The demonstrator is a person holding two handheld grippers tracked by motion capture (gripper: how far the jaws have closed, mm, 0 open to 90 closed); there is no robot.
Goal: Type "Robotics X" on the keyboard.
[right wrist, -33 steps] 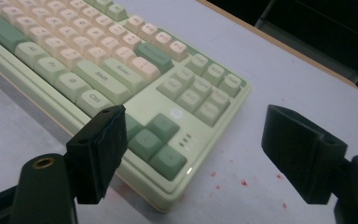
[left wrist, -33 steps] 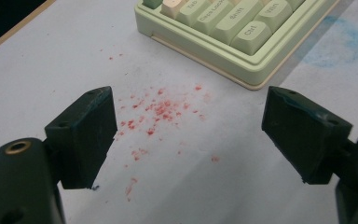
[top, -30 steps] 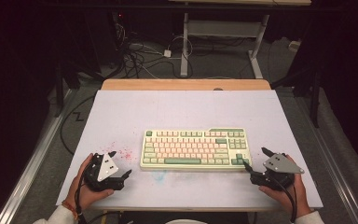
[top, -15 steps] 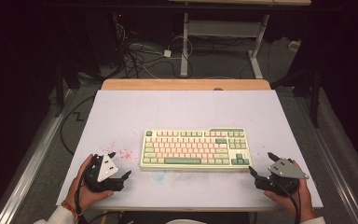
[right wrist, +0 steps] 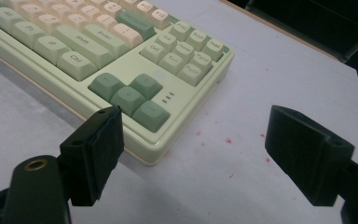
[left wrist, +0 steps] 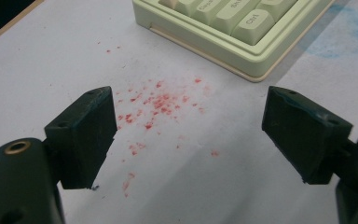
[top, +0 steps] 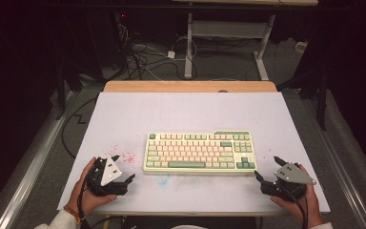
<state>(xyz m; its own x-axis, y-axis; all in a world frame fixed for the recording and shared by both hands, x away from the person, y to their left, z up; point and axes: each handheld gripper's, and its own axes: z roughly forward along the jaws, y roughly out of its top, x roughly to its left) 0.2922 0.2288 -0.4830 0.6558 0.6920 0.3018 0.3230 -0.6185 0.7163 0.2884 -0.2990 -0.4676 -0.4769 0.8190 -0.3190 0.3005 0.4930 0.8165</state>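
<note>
Keyboard (top: 199,152), cream with green and pink keys, lies flat near the middle of the white counter (top: 181,114), long edge toward the person. Left tool (top: 122,167) at the near left, off the keyboard's left end; jaws spread wide, nothing between them, over red specks (left wrist: 156,105) on the counter. Right tool (top: 267,168) at the near right, just beside the keyboard's arrow-key corner, released, not touching it

We see a white table (top: 190,114) with a wooden far edge; a cream-and-green keyboard (top: 199,151) lies flat on it. Red specks (top: 124,155) sit just left of the keyboard (blue smudge (top: 162,179) near its front edge).
</note>
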